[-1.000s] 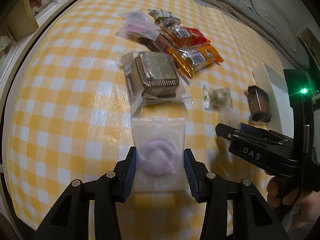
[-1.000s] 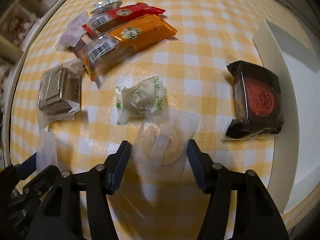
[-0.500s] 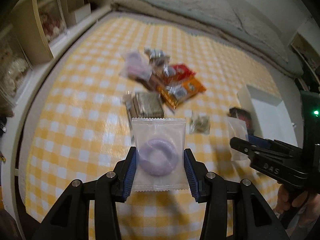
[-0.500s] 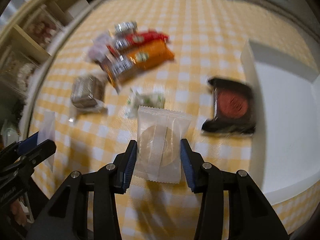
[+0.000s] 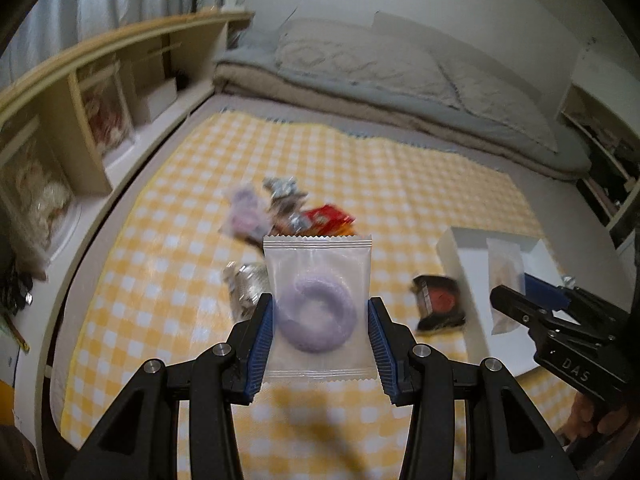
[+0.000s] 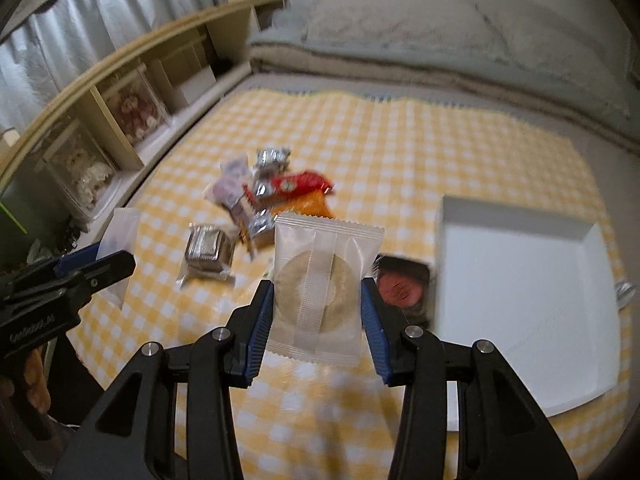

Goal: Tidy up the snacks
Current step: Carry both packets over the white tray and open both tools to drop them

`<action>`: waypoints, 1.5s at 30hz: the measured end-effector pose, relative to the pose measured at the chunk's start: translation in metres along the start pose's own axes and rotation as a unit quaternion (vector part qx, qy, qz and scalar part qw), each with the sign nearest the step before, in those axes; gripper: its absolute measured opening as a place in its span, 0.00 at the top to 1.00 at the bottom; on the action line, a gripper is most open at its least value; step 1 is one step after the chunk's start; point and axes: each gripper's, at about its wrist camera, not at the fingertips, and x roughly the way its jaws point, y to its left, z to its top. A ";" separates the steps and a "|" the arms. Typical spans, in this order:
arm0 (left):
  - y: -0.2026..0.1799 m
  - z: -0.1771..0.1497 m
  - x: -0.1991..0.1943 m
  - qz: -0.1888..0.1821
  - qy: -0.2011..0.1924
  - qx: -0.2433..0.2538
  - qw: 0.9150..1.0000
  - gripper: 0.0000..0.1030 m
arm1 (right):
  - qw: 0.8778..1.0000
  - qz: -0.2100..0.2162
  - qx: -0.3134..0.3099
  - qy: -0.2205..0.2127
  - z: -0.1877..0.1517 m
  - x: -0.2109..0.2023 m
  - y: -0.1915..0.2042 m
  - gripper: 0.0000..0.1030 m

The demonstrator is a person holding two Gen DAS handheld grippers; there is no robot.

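Observation:
My left gripper point(image 5: 320, 314) is shut on a clear packet with a purple ring snack point(image 5: 318, 308), held up above the yellow checked cloth point(image 5: 168, 280). My right gripper point(image 6: 318, 298) is shut on a clear packet with a tan round snack point(image 6: 316, 292), also lifted off the cloth. Each gripper shows in the other's view, holding its packet edge-on. A white open box point(image 6: 512, 216) lies on the cloth at the right. A pile of loose snacks point(image 6: 280, 188) lies further back on the cloth.
A dark packet with a red disc point(image 6: 402, 284) lies against the box's left wall. A silver tray-shaped packet point(image 6: 208, 248) lies left of centre. A low wooden shelf point(image 6: 132, 92) runs along the left; folded grey bedding point(image 6: 440, 40) lies behind the cloth.
Both grippers have risen from the cloth with their packets and tilted up, so the room shows. The right jaws, first open around the tan packet, shut on it.

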 end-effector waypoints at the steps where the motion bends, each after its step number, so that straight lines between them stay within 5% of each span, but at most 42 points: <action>1: -0.007 0.000 -0.003 -0.001 -0.006 0.005 1.000 0.56 | 1.000 -0.003 -0.004 -0.011 0.000 -0.008 -0.004 0.57; 11: -0.087 -0.001 -0.019 -0.028 -0.062 0.038 0.997 0.56 | 0.995 -0.039 0.001 -0.096 -0.003 -0.063 -0.069 0.57; 20: -0.161 0.000 0.008 -0.068 -0.065 0.058 0.994 0.56 | 0.986 -0.085 0.043 -0.137 -0.014 -0.099 -0.154 0.57; 30: -0.221 0.028 0.084 -0.097 -0.030 0.078 0.992 0.56 | 0.980 -0.133 0.068 -0.133 -0.030 -0.114 -0.231 0.57; 45: -0.275 0.076 0.247 -0.077 0.040 0.077 0.993 0.56 | 0.980 -0.129 0.133 -0.069 0.006 -0.046 -0.286 0.56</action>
